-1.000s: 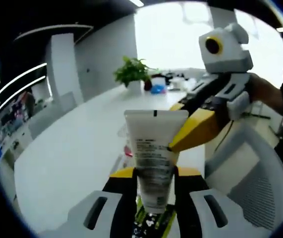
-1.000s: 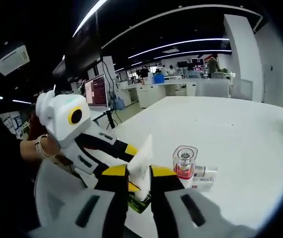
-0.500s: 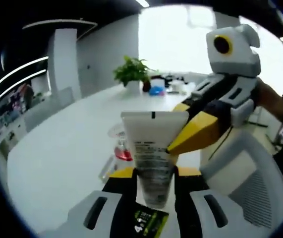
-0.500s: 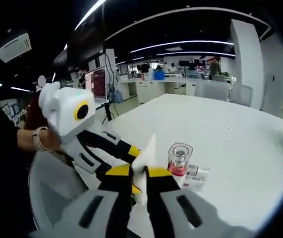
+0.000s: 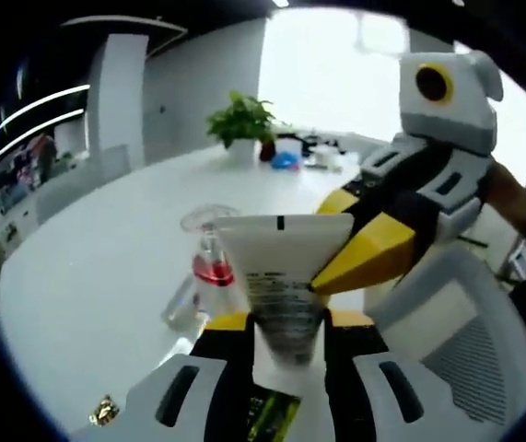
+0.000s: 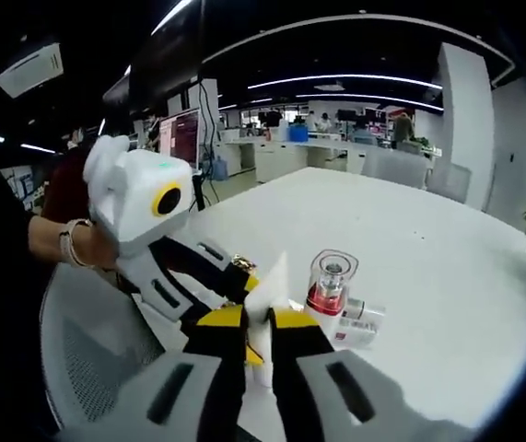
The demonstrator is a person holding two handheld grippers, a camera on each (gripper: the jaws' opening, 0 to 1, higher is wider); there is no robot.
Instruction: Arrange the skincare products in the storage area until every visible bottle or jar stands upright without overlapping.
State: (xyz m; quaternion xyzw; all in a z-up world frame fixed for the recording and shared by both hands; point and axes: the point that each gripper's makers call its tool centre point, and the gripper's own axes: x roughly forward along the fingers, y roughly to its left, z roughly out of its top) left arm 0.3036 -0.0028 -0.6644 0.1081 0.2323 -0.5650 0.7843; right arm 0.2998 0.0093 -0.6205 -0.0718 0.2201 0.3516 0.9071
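A white squeeze tube (image 5: 286, 276) stands with its flat crimped end up between the jaws of my left gripper (image 5: 286, 320), which is shut on its lower part. My right gripper (image 5: 325, 274) reaches in from the right and its yellow jaws pinch the tube's right edge. In the right gripper view my right gripper (image 6: 258, 318) is shut on the thin white edge of the tube (image 6: 272, 279), with my left gripper (image 6: 242, 276) coming in from the left. A clear-capped bottle of red liquid (image 5: 209, 260) (image 6: 329, 287) stands upright on the white table just beyond.
A clear item (image 6: 360, 320) lies flat beside the red bottle. A green and black packet (image 5: 272, 414) sits below the tube, and a small gold object (image 5: 104, 410) rests near the table edge. A grey mesh chair (image 6: 87, 354) stands beside the table. A potted plant (image 5: 239, 120) is far back.
Both views have shifted a little with the hands. The tube stays held by both grippers, and my right jaws look closer together on its edge than a second ago.
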